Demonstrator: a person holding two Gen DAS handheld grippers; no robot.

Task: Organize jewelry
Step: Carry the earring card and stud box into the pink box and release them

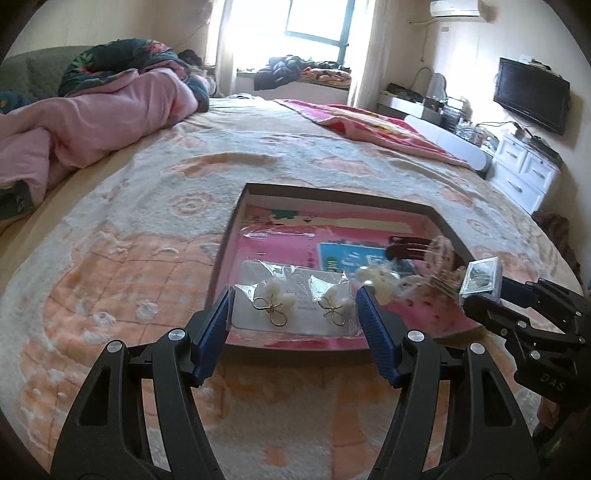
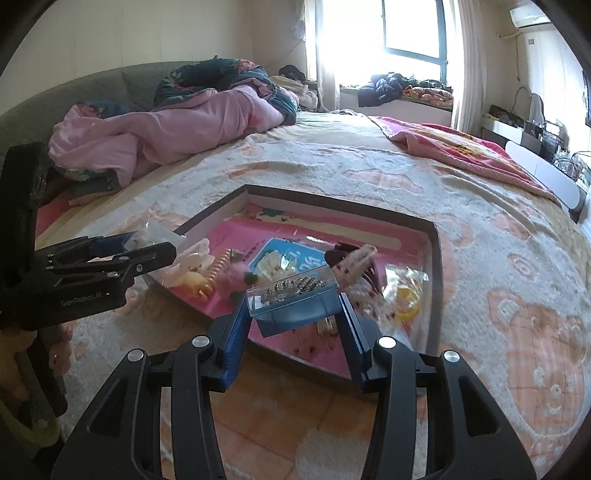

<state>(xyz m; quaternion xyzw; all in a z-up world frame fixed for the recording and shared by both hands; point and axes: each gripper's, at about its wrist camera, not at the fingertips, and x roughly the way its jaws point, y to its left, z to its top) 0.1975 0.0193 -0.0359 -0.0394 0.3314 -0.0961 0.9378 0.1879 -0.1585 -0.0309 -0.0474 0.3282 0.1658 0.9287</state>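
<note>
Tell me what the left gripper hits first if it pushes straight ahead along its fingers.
Likely the earring card in its clear sleeve: the left gripper frames it between its open fingers, over the near edge of the tray. Depth is unclear; it may already hold the card.

Daylight pours in from the window (image 1: 314, 18) at the far wall, blown out to pure white in both views, and the curtains beside it glow. The bed (image 1: 147, 206) is evenly and softly lit, with only faint shadows — the tray's (image 2: 436, 258) near wall darkens its inner edge. Fisheye distortion bends the room strongly, and black vignette fills the corners. Some items in the tray look smeared by motion blur, notably the hair clip (image 1: 441, 254); the clear plastic wrapping catches small glints.
</note>
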